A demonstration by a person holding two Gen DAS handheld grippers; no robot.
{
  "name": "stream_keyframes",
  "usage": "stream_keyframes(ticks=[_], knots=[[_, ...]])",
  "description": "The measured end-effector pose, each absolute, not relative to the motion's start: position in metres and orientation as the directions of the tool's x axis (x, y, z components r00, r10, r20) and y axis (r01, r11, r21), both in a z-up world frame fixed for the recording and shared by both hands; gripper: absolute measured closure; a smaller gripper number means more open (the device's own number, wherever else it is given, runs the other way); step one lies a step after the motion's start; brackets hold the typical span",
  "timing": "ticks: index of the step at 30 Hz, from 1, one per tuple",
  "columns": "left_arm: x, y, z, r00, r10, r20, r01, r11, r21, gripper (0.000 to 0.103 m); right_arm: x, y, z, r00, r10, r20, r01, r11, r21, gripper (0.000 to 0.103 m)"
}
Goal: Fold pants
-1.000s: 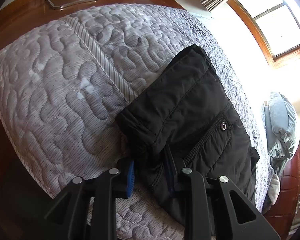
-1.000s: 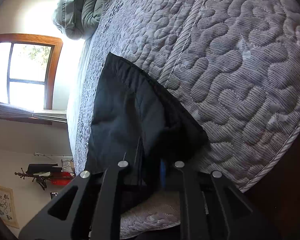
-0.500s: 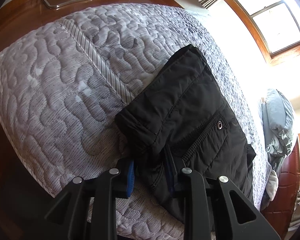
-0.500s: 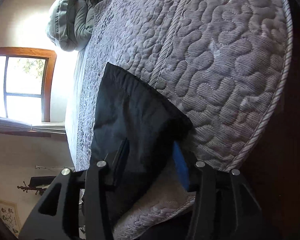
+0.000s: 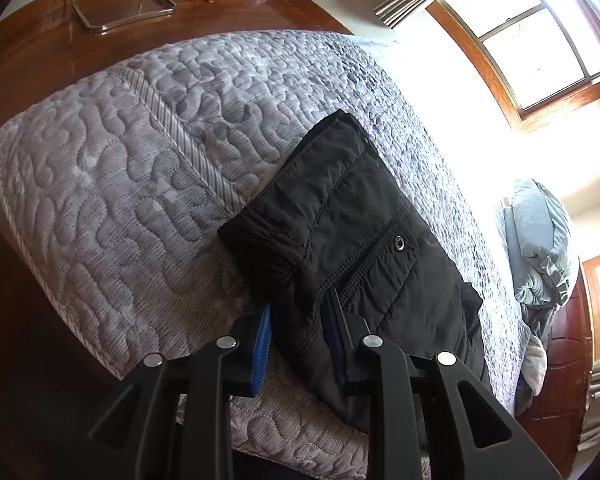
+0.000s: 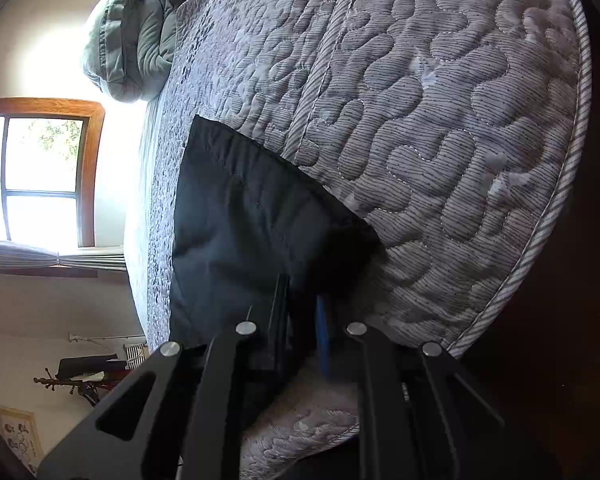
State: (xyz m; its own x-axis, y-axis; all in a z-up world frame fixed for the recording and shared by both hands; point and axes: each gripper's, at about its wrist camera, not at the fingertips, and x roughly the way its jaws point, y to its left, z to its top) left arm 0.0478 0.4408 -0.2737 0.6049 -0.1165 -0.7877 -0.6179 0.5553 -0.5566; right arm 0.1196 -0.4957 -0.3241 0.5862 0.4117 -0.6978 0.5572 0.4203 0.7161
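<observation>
Black pants (image 5: pixel 364 240), folded, lie on the quilted bed (image 5: pixel 111 200) near its foot edge. Left gripper (image 5: pixel 300 332): blue pads clamp a fold of the waistband end, fabric filling the gap. Right gripper (image 6: pixel 302 320): jaws closing, the pants' near corner bunched between them, pads pressing the cloth at the mattress edge.
</observation>
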Motion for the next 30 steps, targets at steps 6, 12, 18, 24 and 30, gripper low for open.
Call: stream_keyframes(ticks=[6, 12, 18, 24, 30], knots=[[0.040, 0.439, -0.259, 0.610, -0.001, -0.793, -0.655, 0.563, -0.504, 0.057, 0.112, -0.500, -0.309, 0.616, 0.419, -0.667, 0.519, 0.420, 0.744, 0.073], [0.031, 0.445, -0.258, 0.636, -0.020, -0.772, -0.648, 0.529, -0.548, 0.056, 0.101, -0.504, -0.302, 0.627, 0.416, -0.659, 0.505, 0.427, 0.750, 0.052], [0.057, 0.418, -0.267, 0.590, -0.115, -0.799, -0.596, 0.605, -0.528, 0.044, 0.098, -0.501, -0.309, 0.633, 0.423, -0.648, 0.505, 0.409, 0.760, 0.038], [0.057, 0.418, -0.284, 0.548, -0.115, -0.829, -0.652, 0.562, -0.509, 0.031, 0.094, -0.505, -0.317, 0.644, 0.429, -0.633, 0.506, 0.381, 0.773, 0.031], [0.056, 0.420, -0.294, 0.523, -0.118, -0.844, -0.682, 0.536, -0.497, 0.019, 0.096, -0.512, -0.326, 0.665, 0.439, -0.605, 0.493, 0.350, 0.796, 0.030]])
